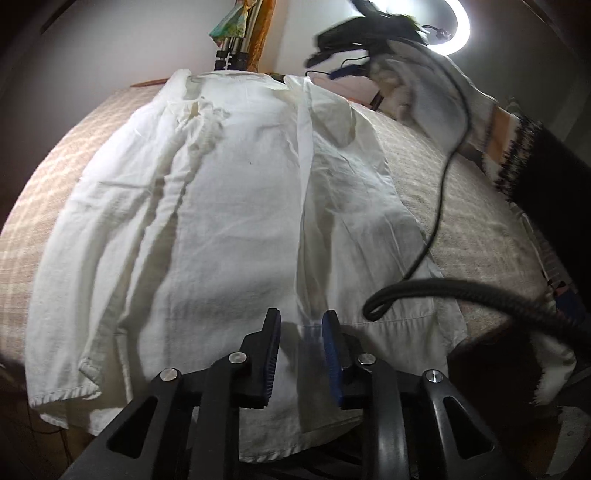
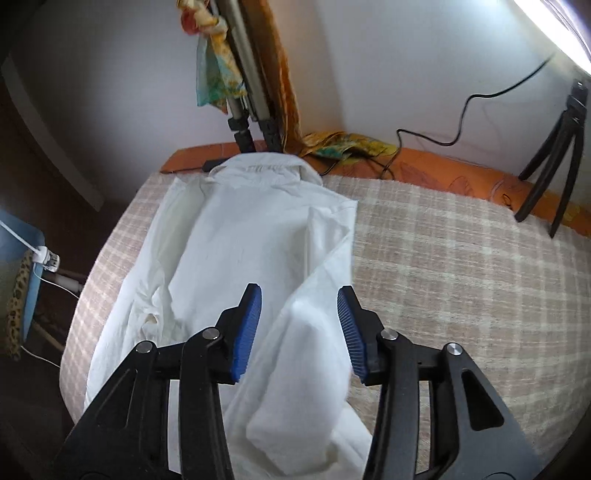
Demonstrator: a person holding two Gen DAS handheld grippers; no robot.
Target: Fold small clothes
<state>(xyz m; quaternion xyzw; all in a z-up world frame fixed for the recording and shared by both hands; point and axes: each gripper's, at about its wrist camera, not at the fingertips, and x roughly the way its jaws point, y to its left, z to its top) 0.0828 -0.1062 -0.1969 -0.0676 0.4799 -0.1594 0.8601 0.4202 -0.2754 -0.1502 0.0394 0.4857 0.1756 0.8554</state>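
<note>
— Left claw point(image 1: 301, 326) state? Right claw point(image 2: 299, 306)?

— Both released. Left claw: blue pads point(image 1: 332, 347) spread, white cloth showing in the gap, nothing pinched. Right claw: pads point(image 2: 247, 328) wide apart, hovering above a folded-in sleeve point(image 2: 314, 295).

— Location of the garment?

— White shirt point(image 1: 229, 206) lies flat on a bed with a beige checked blanket point(image 2: 461, 266), collar point(image 2: 262, 166) at the far end toward the wall, hem nearest the claws. One sleeve is folded inward over the body.

— Other items shown?

— Black cable point(image 1: 443, 177) crossing the shirt's right edge; thick black hose point(image 1: 461, 291) curling just above the hem; small black tripod point(image 2: 554, 155) at the far bed edge; ring light point(image 1: 458, 26), upper right.
</note>
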